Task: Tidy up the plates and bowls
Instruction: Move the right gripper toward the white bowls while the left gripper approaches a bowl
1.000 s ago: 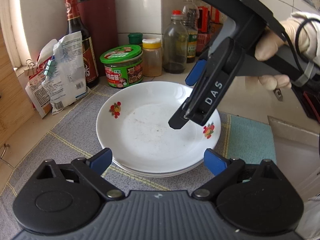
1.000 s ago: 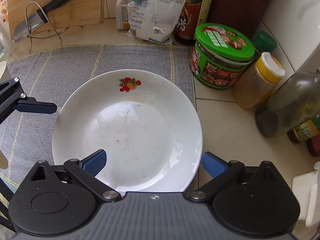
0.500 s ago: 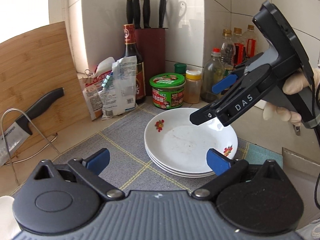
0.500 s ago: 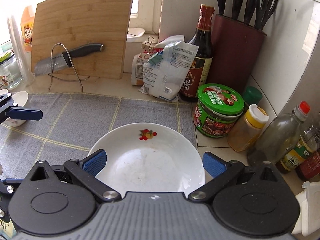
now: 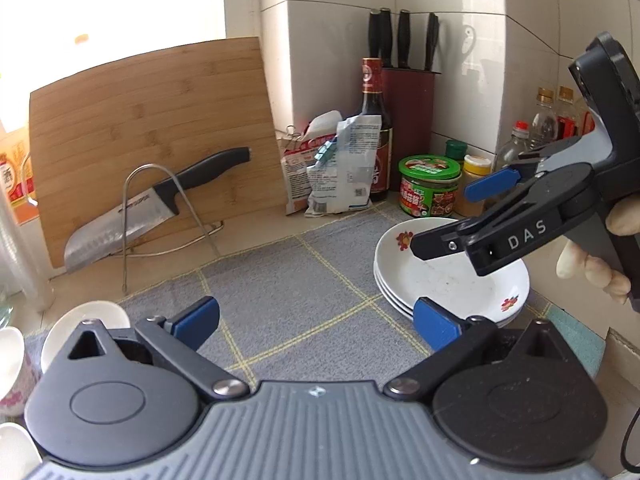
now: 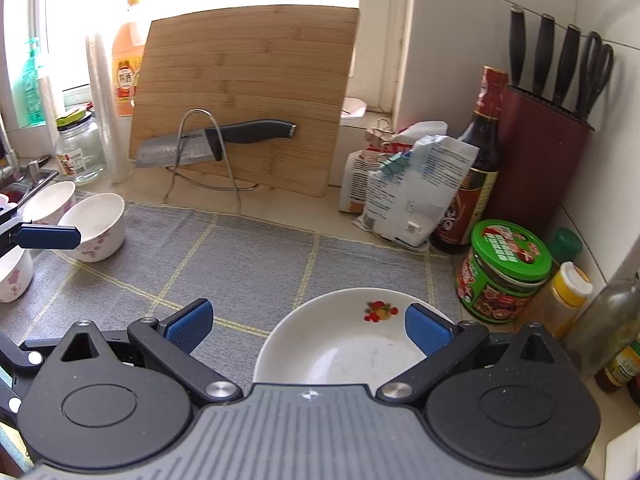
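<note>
Both tools are standing wide open and holding nothing. The left tool (image 5: 316, 318) is hanging over the grey mat (image 5: 296, 280). The right tool (image 6: 306, 326) is hanging above the stack of plates (image 5: 448, 280). Bowls (image 6: 94, 226) are sitting at the mat's far left.

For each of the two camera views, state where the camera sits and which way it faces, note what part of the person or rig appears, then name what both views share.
Left wrist: sits on the left gripper, jaws open and empty, facing the counter's corner; shows the right gripper over the stacked plates and a gloved hand.
Right wrist: sits on the right gripper, jaws open and empty, facing the cutting board and bowls; one left gripper finger shows.
Shared: plates, knife, grey mat, green-lidded jar.
</note>
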`<action>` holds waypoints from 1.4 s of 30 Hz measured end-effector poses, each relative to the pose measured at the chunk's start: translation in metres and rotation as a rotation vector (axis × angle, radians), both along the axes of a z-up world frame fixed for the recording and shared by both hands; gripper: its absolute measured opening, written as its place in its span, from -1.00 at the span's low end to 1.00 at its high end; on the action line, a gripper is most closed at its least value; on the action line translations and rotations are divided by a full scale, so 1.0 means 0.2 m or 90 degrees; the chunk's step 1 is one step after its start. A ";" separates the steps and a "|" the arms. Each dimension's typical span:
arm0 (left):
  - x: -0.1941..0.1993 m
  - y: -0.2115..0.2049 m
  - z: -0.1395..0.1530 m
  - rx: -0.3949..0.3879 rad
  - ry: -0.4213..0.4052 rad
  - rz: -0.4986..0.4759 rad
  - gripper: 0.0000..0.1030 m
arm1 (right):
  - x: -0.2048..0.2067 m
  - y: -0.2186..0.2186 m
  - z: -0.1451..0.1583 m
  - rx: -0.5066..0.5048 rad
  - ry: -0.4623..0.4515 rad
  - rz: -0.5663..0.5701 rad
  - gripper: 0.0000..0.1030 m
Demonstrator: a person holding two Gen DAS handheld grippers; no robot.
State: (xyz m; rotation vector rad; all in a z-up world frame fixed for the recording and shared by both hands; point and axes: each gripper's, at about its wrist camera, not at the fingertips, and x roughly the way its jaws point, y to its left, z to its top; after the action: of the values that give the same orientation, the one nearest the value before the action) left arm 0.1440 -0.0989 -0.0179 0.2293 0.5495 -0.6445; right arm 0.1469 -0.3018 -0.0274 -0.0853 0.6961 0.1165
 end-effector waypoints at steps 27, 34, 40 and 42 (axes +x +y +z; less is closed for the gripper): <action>-0.03 0.96 -0.10 0.003 0.067 0.115 0.99 | -0.02 1.01 -0.31 0.024 0.079 0.217 1.00; 0.00 1.21 -0.12 0.000 0.079 0.123 0.99 | -0.04 1.31 -0.37 0.020 0.085 0.267 1.00; 0.03 1.35 -0.13 0.013 0.080 0.138 0.99 | -0.01 1.51 -0.44 0.016 0.097 0.299 1.00; 0.05 1.40 -0.14 0.016 0.088 0.145 0.99 | -0.01 1.57 -0.46 0.006 0.097 0.314 1.00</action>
State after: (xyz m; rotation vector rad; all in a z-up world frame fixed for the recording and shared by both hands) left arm 0.1542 0.1807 -0.0464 0.1435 0.7051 -0.4341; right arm 0.1451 0.0128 -0.1187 -0.2396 0.8163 0.6038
